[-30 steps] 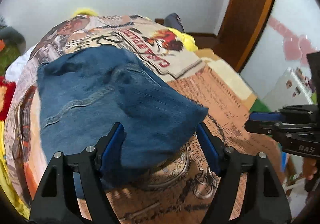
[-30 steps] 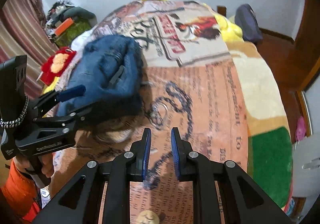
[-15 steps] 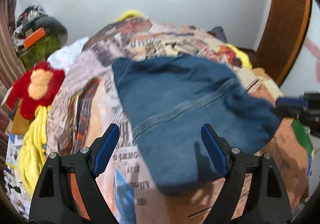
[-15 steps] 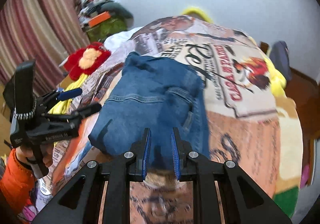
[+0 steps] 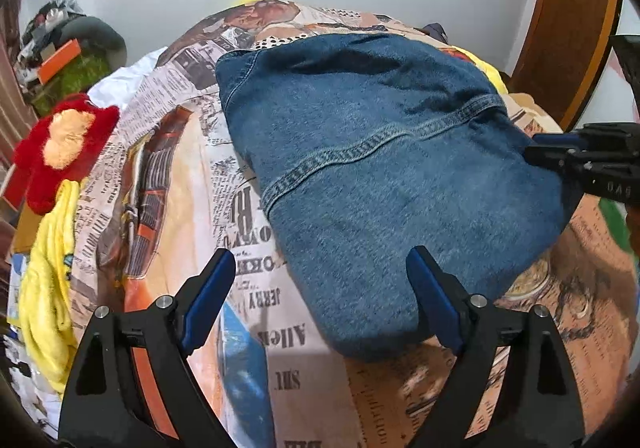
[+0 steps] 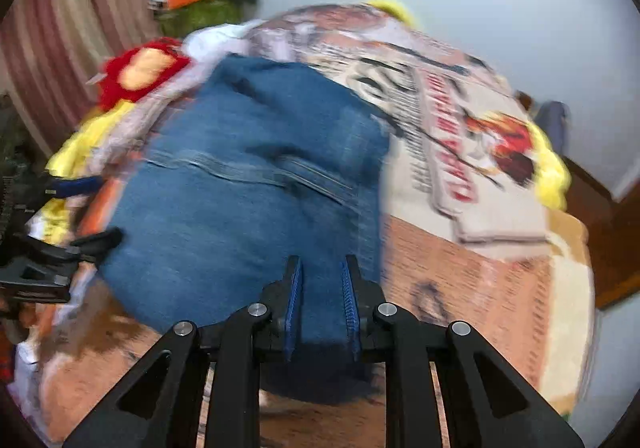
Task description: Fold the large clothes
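A folded pair of blue jeans [image 5: 384,168] lies on a bed with a newspaper-print blanket [image 5: 256,288]. My left gripper [image 5: 320,296] is open, its fingers apart just above the near edge of the jeans, holding nothing. My right gripper [image 6: 320,300] has its blue pads a narrow gap apart with the near edge of the jeans [image 6: 248,184] between them; this view is blurred. The right gripper also shows at the right edge of the left wrist view [image 5: 580,160], at the jeans' right side.
A red plush toy [image 5: 60,144] and yellow cloth [image 5: 48,288] lie at the bed's left edge. A cluttered pile [image 5: 72,52] stands at the back left. A wooden door frame [image 5: 568,32] is at the right. A wall is behind the bed.
Both grippers swung left toward the jeans. The left gripper's view moved from the jeans' right corner to their near edge. The right gripper moved from bare blanket onto the jeans' edge.
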The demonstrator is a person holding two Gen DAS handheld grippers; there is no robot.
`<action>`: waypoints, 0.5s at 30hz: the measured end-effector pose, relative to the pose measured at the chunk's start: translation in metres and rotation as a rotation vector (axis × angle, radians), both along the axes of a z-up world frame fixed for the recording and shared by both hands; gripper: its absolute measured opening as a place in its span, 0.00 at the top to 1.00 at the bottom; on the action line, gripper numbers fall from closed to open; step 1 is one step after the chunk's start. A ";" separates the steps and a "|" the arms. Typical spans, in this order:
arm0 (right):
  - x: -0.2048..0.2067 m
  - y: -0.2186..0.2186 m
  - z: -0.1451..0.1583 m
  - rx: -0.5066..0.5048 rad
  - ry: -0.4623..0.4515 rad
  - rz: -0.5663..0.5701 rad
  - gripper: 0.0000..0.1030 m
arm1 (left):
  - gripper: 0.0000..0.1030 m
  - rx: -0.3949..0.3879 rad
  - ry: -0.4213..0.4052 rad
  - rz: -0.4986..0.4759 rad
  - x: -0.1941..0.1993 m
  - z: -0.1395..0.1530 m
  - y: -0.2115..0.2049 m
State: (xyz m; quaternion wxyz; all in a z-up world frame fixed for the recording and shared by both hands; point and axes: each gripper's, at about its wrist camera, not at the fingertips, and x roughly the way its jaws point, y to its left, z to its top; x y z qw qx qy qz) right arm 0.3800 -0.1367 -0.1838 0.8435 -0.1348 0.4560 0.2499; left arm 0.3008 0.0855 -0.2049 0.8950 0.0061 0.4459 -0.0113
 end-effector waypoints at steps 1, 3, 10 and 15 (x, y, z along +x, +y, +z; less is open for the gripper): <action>0.001 -0.008 -0.002 0.016 0.011 -0.018 0.48 | 0.14 -0.002 0.001 0.001 -0.001 -0.001 0.000; 0.005 -0.028 -0.009 0.012 0.008 -0.092 0.22 | 0.14 -0.033 0.013 0.008 -0.005 -0.002 0.004; 0.003 -0.071 -0.013 -0.022 0.063 -0.178 0.21 | 0.15 -0.050 0.021 0.020 -0.014 0.007 0.011; 0.000 -0.081 0.015 0.093 0.065 -0.185 0.21 | 0.15 0.024 -0.030 0.037 -0.012 0.029 0.014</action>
